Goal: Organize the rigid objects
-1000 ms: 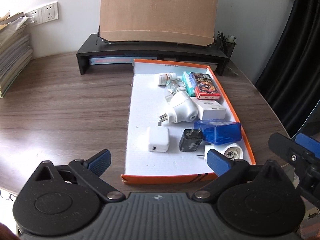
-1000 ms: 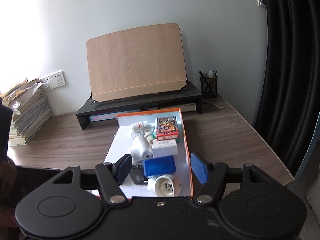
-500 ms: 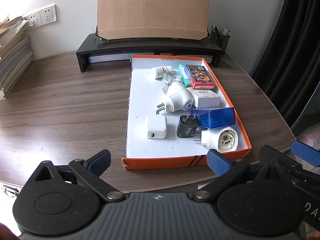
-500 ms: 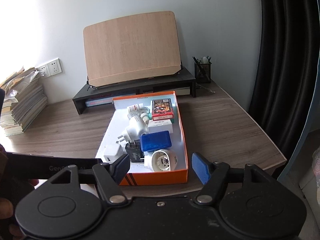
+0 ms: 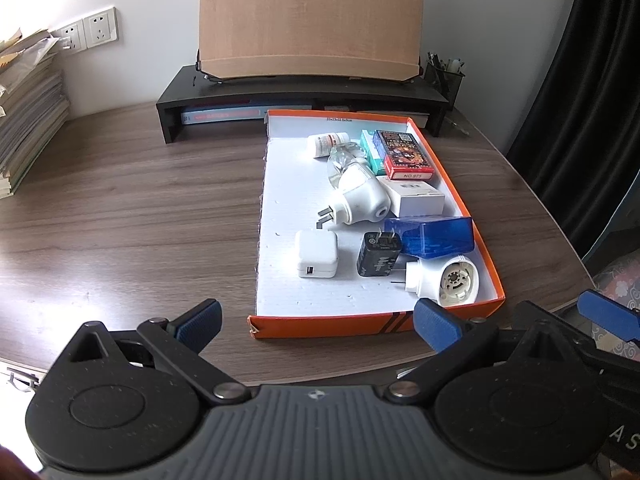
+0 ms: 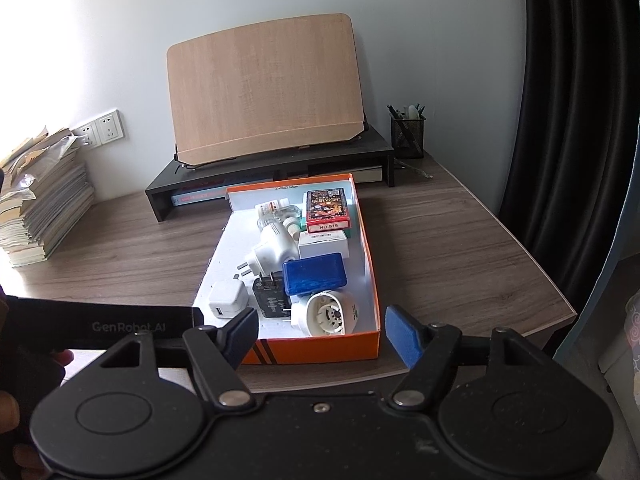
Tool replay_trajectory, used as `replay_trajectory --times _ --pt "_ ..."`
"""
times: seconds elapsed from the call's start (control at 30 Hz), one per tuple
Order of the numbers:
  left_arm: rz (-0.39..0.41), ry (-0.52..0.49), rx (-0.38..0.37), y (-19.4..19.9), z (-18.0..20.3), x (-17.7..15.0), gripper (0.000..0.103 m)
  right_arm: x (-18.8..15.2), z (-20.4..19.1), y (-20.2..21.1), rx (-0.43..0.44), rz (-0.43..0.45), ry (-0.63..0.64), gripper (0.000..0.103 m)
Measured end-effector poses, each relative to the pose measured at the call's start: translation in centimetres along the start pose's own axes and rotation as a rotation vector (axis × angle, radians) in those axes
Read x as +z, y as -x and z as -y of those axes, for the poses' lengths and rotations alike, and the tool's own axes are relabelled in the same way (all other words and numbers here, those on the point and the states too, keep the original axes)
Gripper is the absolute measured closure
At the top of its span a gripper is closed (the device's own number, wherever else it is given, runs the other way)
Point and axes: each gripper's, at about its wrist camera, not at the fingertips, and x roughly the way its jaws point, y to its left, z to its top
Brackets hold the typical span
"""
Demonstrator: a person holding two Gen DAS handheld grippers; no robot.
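An orange box lid with a white floor (image 5: 280, 184) (image 6: 370, 264) lies on the wooden desk. It holds a white USB charger (image 5: 316, 253) (image 6: 226, 299), a black plug adapter (image 5: 378, 254) (image 6: 271, 297), a blue plastic case (image 5: 434, 236) (image 6: 314, 274), a round white plug (image 5: 452, 282) (image 6: 328, 314), a white nightlight plug (image 5: 360, 198), a white box (image 5: 416, 198), a card pack (image 5: 404, 155) (image 6: 329, 210) and a small bottle (image 5: 326, 144). My left gripper (image 5: 318, 322) is open and empty before the lid's near edge. My right gripper (image 6: 320, 336) is open and empty, also near that edge.
A black monitor stand (image 5: 300, 92) with a wooden board (image 6: 266, 88) stands behind the lid. A stack of books (image 6: 40, 204) is at the far left. A mesh pen holder (image 6: 408, 136) is at the back right. The desk edge (image 6: 520, 332) and a black curtain are to the right.
Both grippers have pulled back from the lid toward the desk's near edge, so the lid sits farther away. Nothing in the lid has moved. Both grippers stay open.
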Motion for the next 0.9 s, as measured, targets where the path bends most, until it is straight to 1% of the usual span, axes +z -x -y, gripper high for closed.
replay_trajectory --times 0.53,0.8,0.9 --pt "-0.009 -0.005 -0.009 -0.35 -0.04 0.22 0.0 0.19 0.02 -0.15 -0.009 0.001 -0.007 0.019" --pt "0.007 -0.003 -0.01 -0.25 -0.16 0.11 0.0 0.26 0.07 0.09 -0.021 0.008 -0.007 0.018" --pt "-0.004 -0.004 -0.021 -0.28 -0.14 0.15 0.0 0.3 0.1 0.28 -0.025 0.012 -0.01 0.018"
